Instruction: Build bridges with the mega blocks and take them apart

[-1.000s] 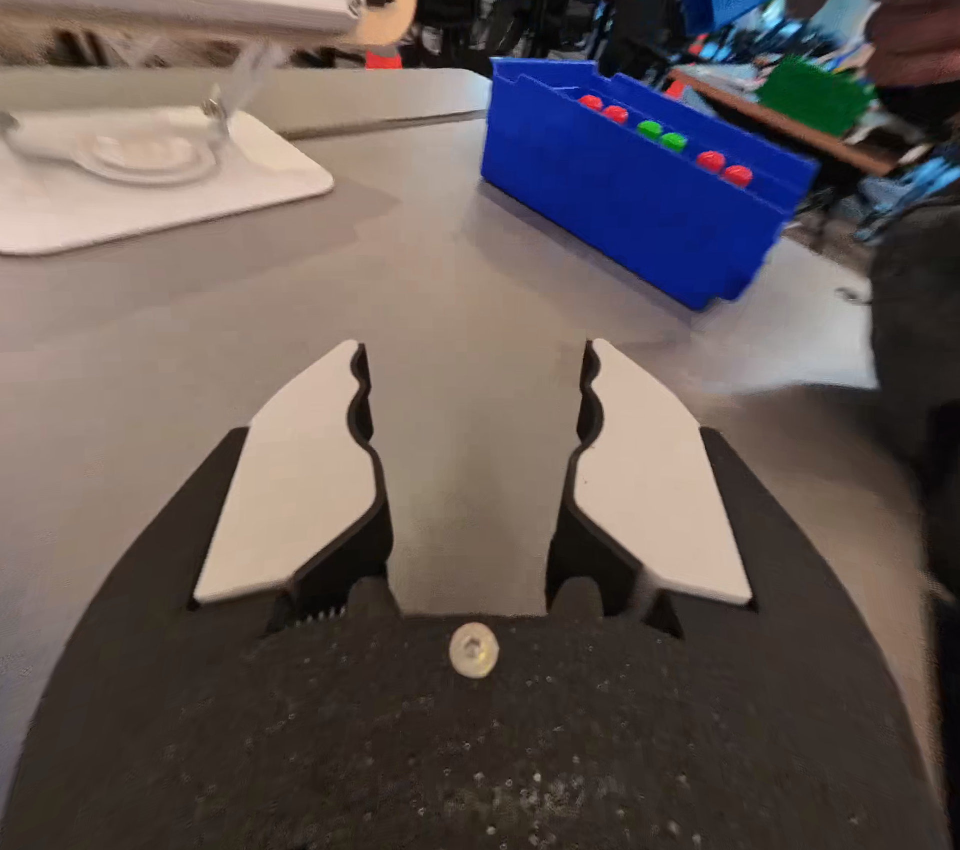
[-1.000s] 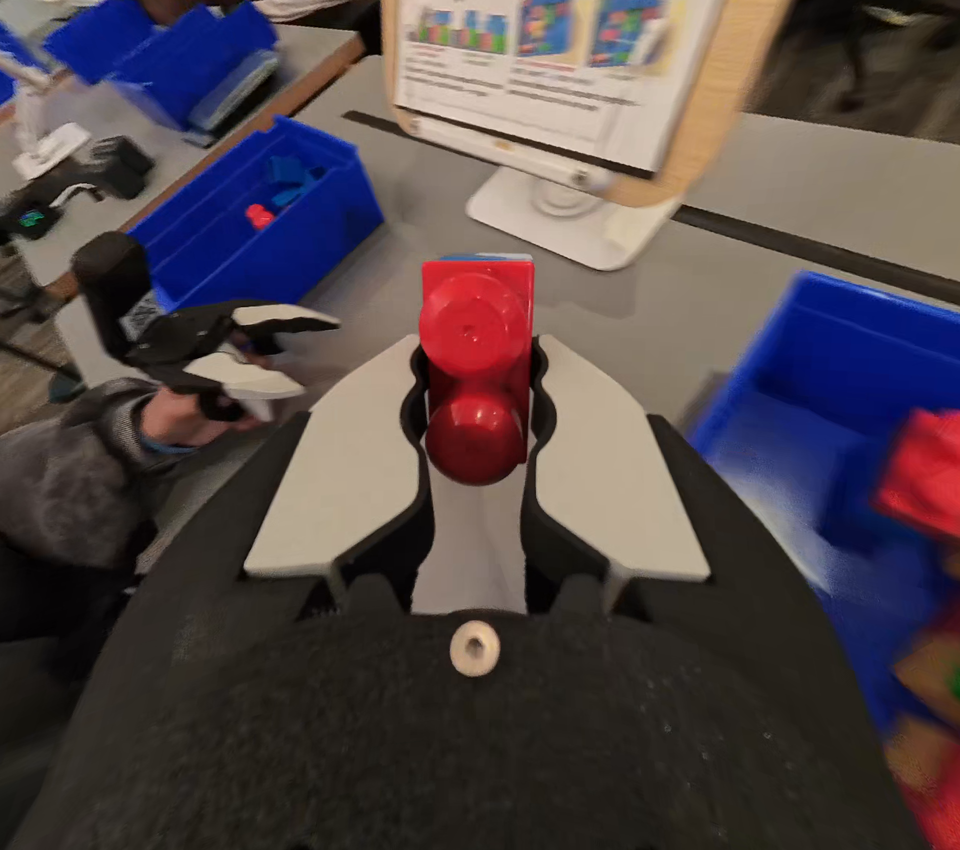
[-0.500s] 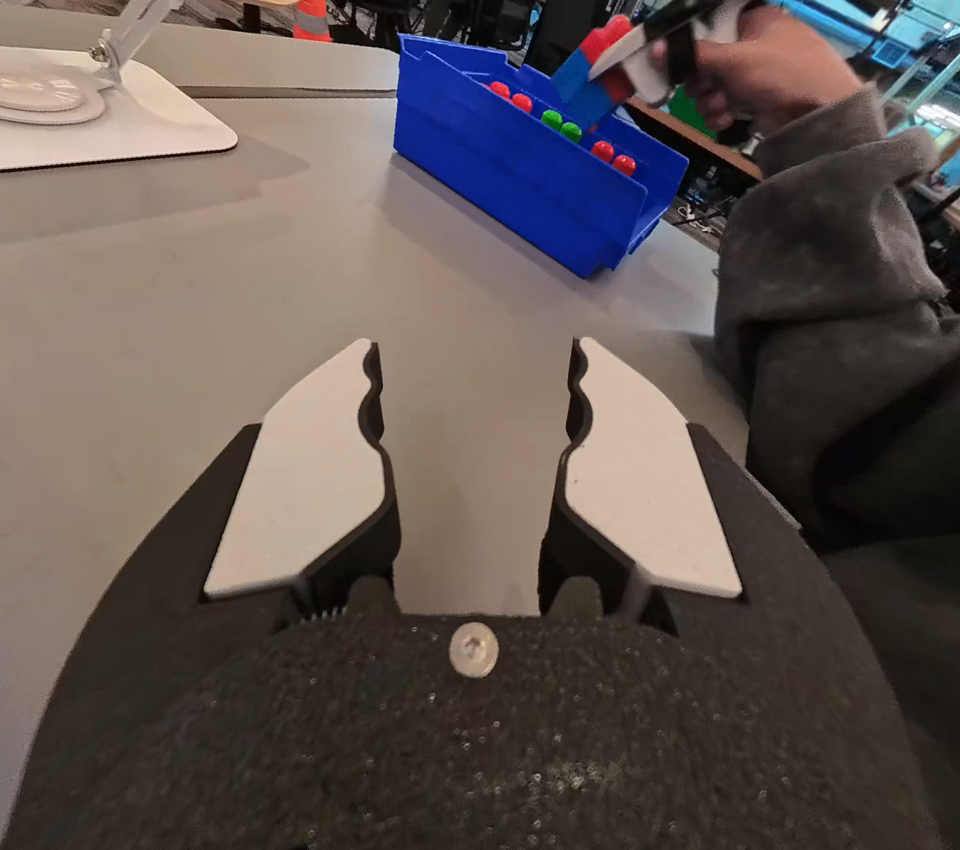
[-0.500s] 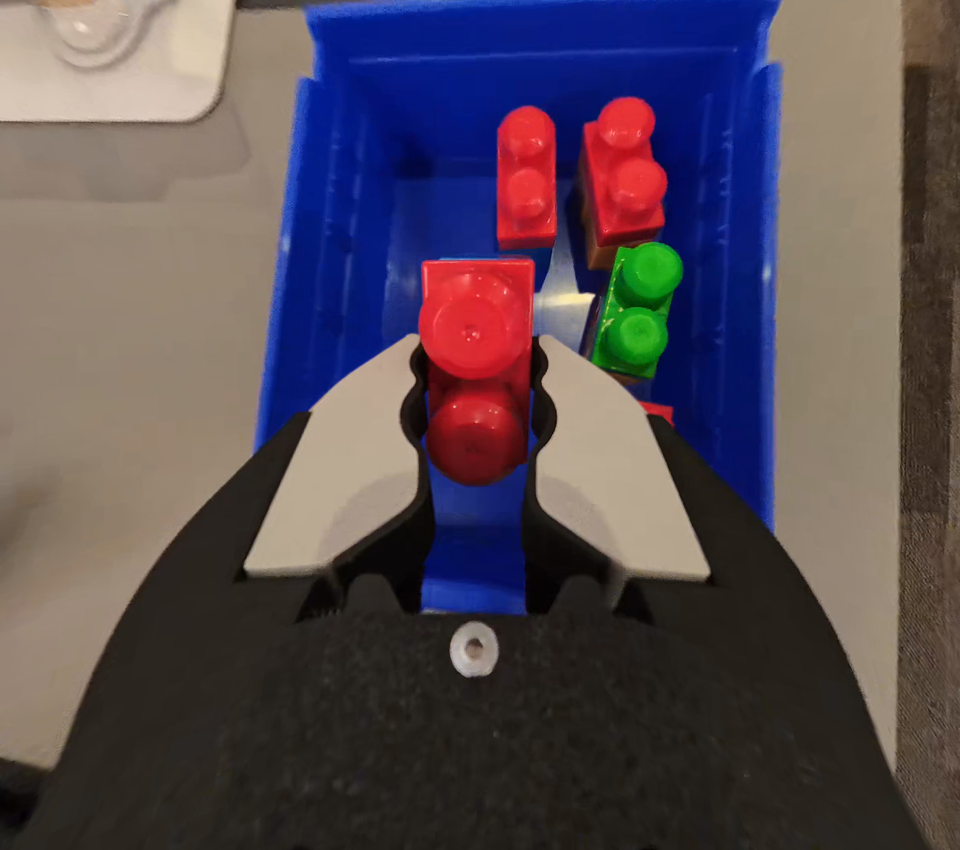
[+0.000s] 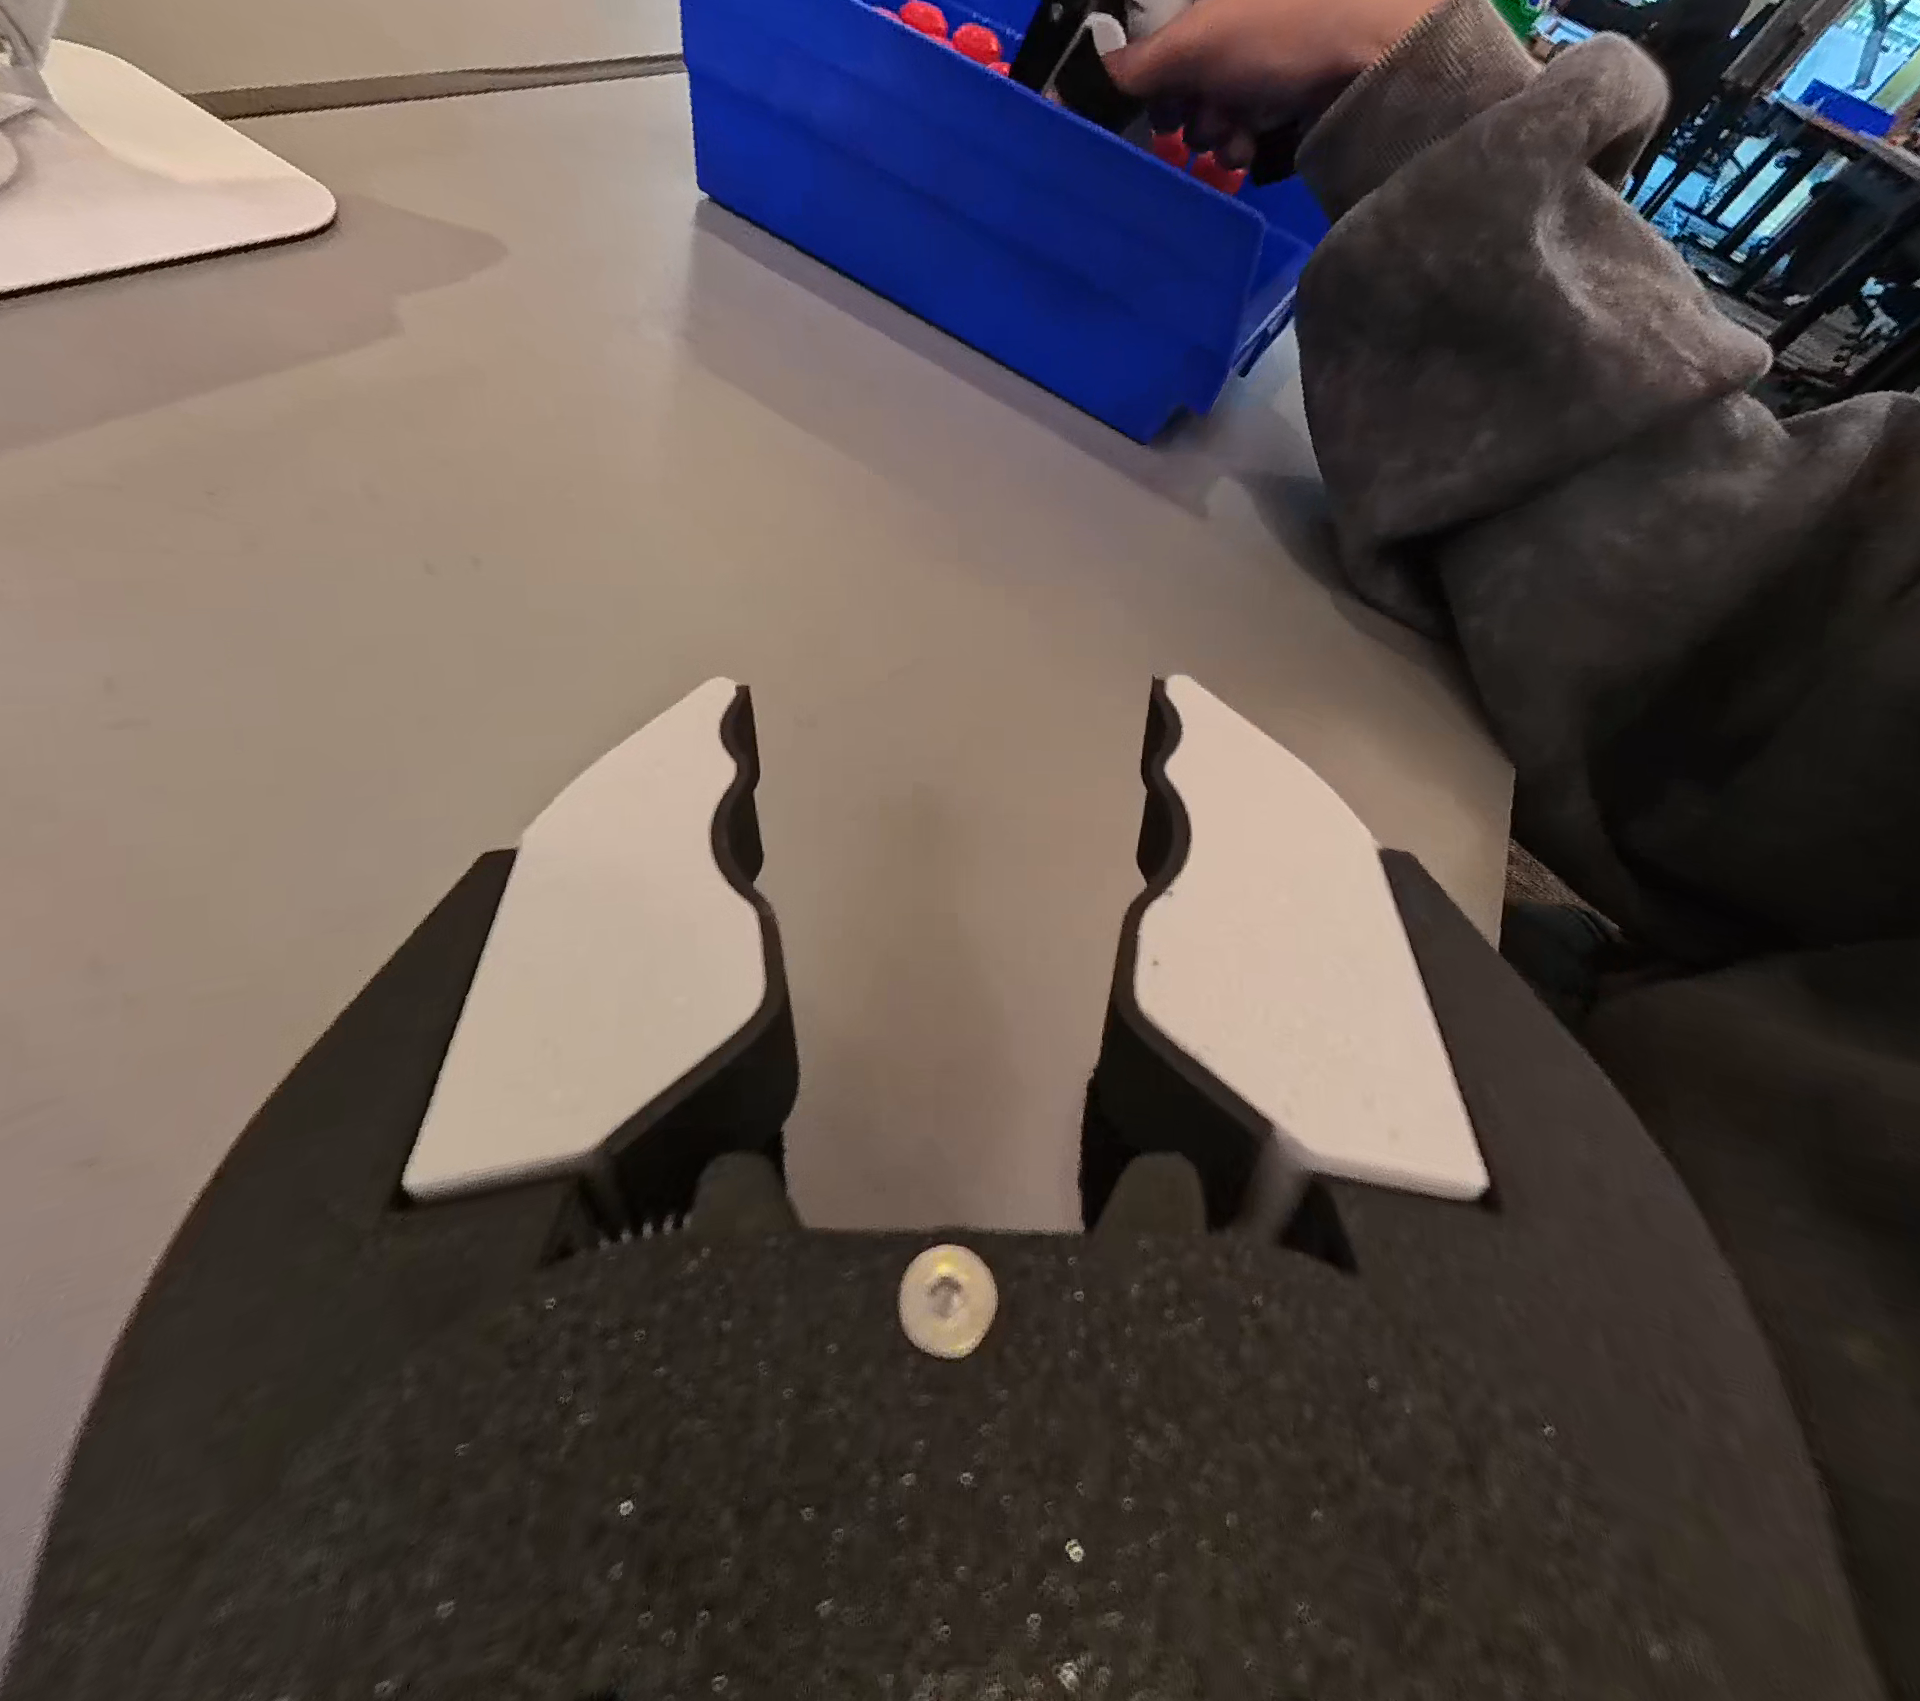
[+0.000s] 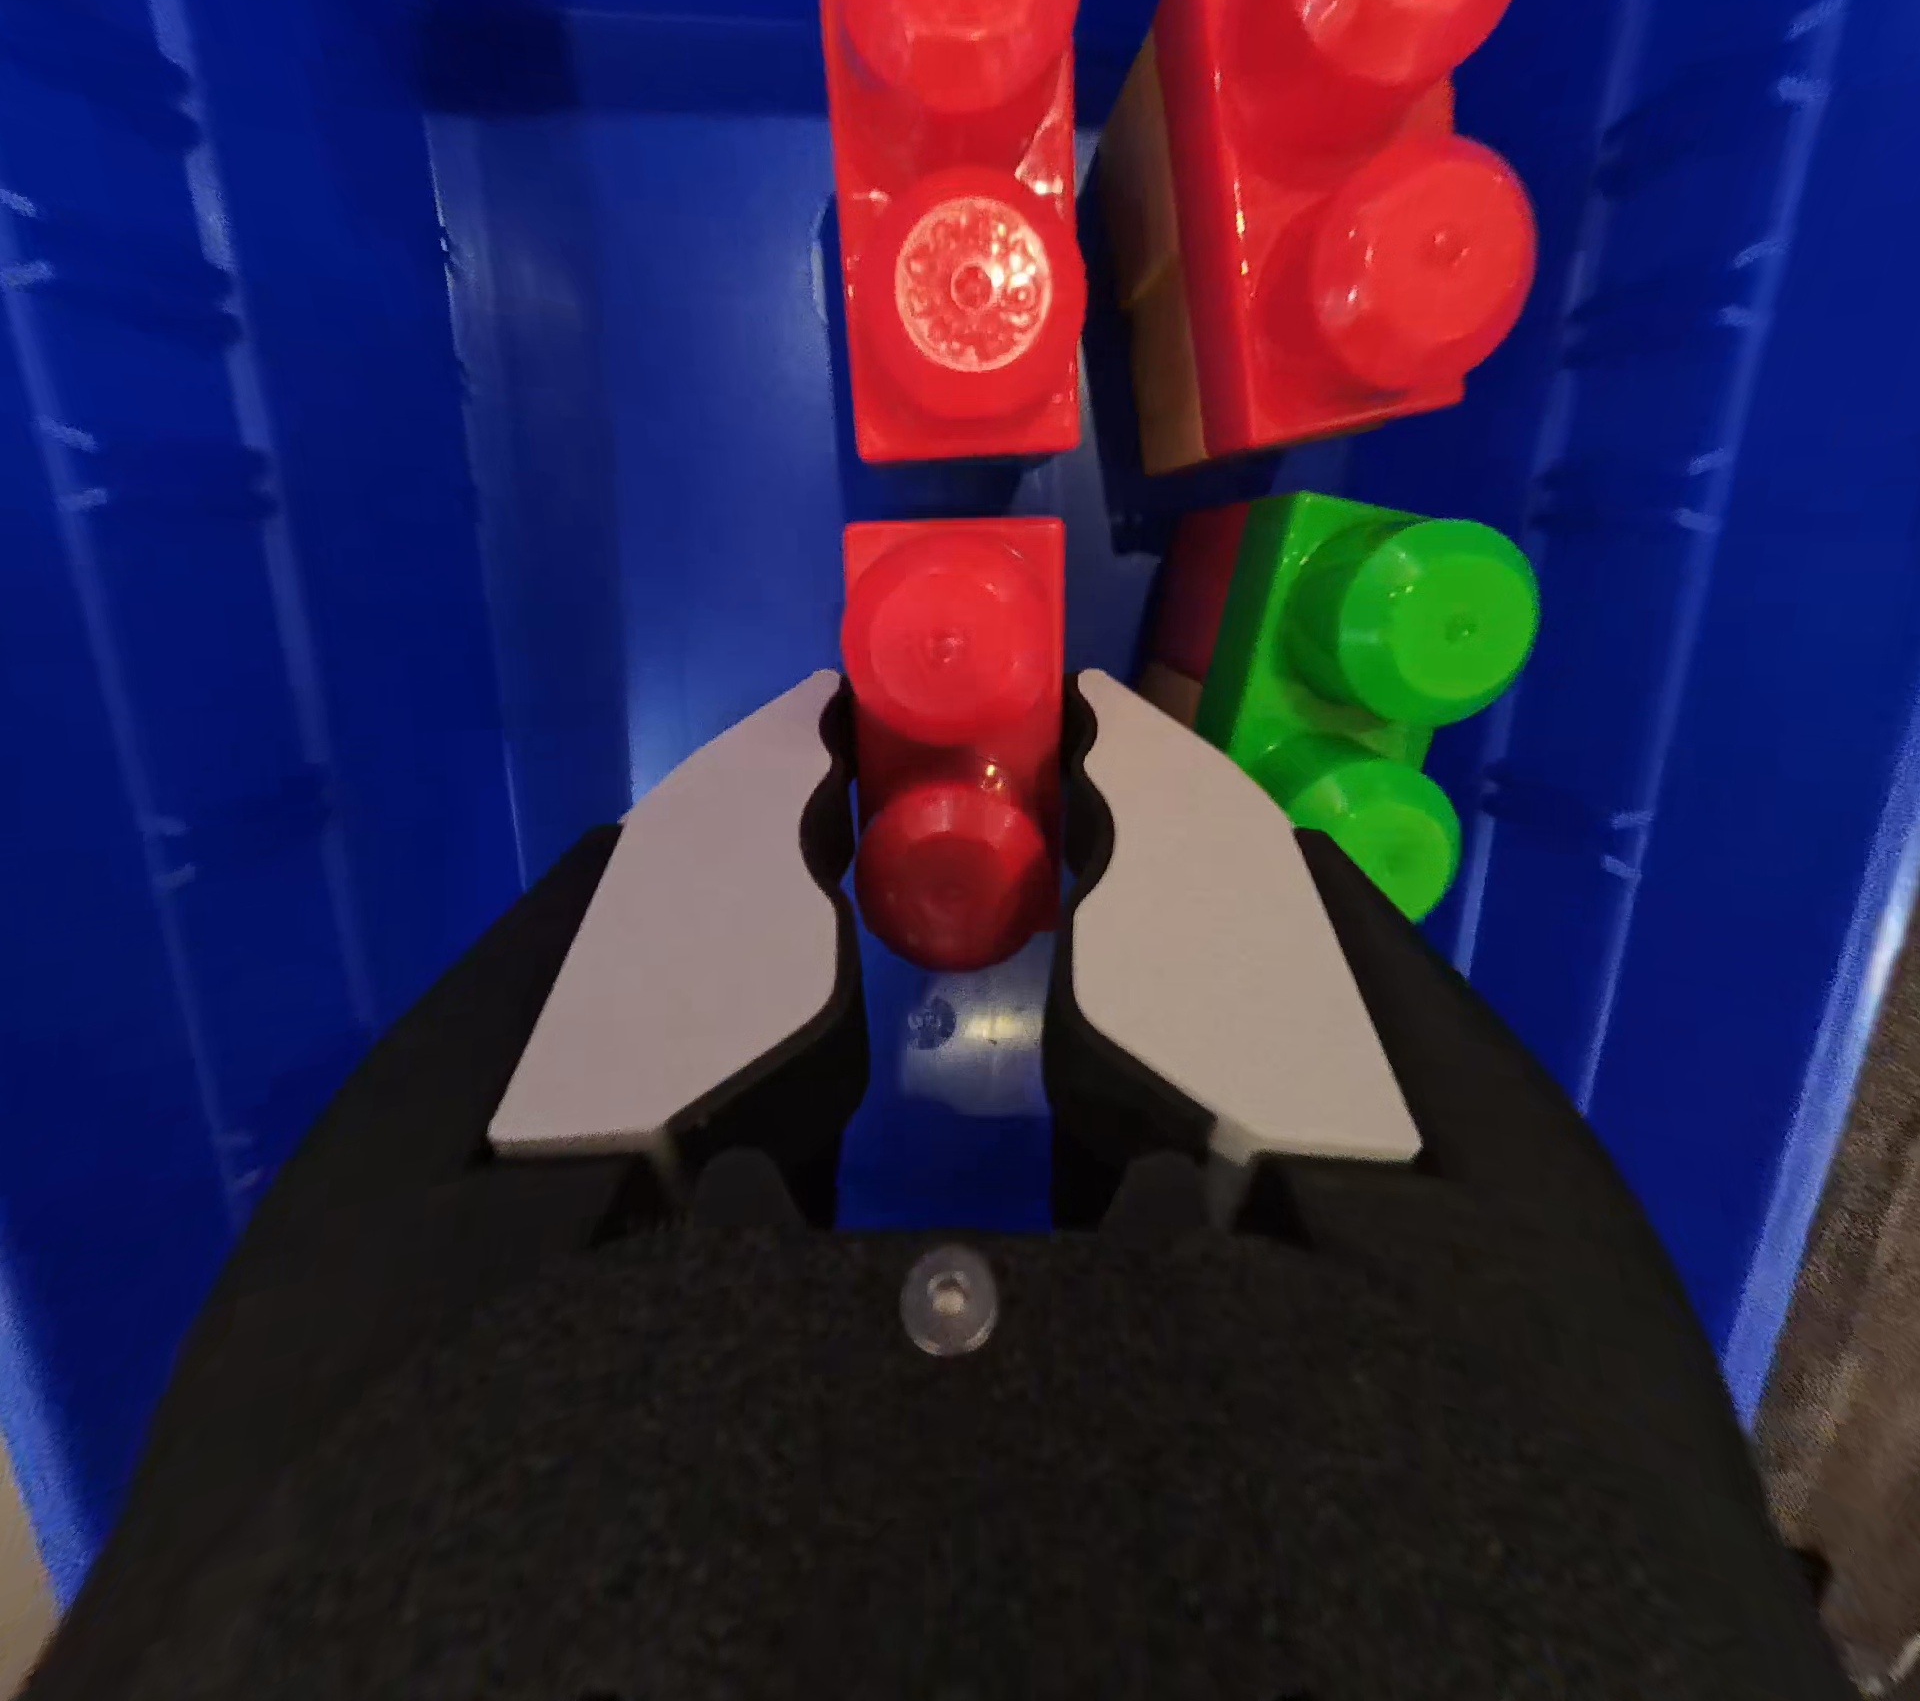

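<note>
Jaws: right gripper (image 6: 956,804) clamped on a red block (image 6: 951,716), left gripper (image 5: 945,794) spread wide with nothing between, low over the grey table (image 5: 468,560). Half a second ago the right gripper was above the blue bin (image 6: 260,508); now it is down inside, walls filling the view. Held block's studs face the camera, long axis running near to far between the fingers. Bin holds another red block (image 6: 961,197) just beyond, a red-topped stack (image 6: 1340,197) far right, a green-topped stack (image 6: 1361,695) near right.
</note>
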Demonstrator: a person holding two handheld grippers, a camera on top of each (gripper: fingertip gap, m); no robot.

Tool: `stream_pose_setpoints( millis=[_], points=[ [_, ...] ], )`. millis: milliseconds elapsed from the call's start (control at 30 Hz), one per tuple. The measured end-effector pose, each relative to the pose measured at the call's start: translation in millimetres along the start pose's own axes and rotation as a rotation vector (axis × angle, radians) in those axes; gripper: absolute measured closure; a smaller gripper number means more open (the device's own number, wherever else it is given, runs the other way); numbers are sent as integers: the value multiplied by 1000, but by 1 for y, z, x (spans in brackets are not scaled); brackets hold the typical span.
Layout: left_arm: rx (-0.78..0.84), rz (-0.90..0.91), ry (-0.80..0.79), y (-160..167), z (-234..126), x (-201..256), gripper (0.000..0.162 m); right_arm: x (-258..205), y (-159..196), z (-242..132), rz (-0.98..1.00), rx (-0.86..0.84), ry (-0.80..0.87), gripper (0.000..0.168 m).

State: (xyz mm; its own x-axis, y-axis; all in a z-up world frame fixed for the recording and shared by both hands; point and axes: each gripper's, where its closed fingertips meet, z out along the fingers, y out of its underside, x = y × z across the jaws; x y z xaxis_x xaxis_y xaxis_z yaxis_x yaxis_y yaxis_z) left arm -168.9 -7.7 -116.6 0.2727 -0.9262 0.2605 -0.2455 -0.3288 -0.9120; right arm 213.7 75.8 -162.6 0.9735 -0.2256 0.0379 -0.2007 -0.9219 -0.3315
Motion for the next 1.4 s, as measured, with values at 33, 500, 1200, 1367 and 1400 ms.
stream_pose_setpoints(
  millis=[33,500,1200,1367,1400],
  points=[
    [-6,1,3,1,1,0,90,-1,0,1,-2,2,-19,130],
    [58,83,-124,-8,-2,-14,79,-67,-27,-306,-394,1327,35,105],
    [90,67,-416,-64,-83,-33,83,-337,74,-80,-608,858,-641,105],
    [-35,-130,-696,-71,-171,-119,85,-336,64,-78,-595,888,-636,107],
    [-86,-184,-739,-62,-180,-142,84,-335,63,-79,-597,898,-639,108]
  ],
)
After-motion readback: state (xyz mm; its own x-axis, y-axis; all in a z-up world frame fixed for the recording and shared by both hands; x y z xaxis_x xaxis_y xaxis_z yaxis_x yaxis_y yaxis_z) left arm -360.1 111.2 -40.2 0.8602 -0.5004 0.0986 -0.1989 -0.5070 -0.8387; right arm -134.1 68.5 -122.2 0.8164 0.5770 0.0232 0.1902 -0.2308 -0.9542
